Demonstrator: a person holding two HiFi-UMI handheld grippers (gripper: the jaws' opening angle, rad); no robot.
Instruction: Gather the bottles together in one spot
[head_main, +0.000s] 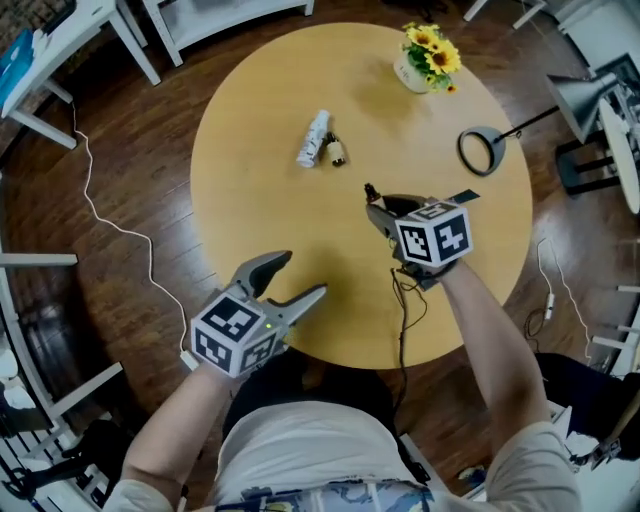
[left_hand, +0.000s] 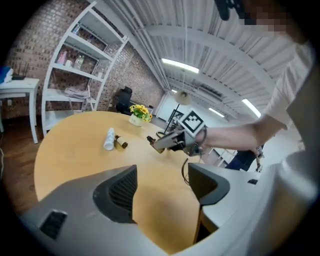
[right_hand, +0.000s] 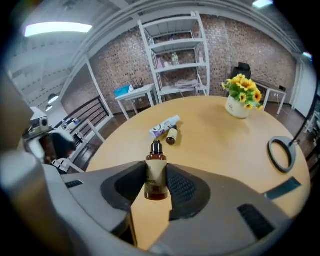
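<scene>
The right tongs (right_hand: 156, 187) are clenched on a dropper bottle (right_hand: 156, 172), pads pressing its label from both sides and its black cap pointing out past the tips. They hang over the table (head_main: 260, 200), between its middle and its right edge. The left tongs (head_main: 303, 274) are released, with only bare wood between the pads, over the near edge. A white bottle (head_main: 313, 138) lies on its side in the far half of the table, with a small brown bottle (head_main: 337, 152) just beside it. Flowers (head_main: 428, 58) stand at the far edge, and a black ring (head_main: 481, 150) lies near the right edge.
</scene>
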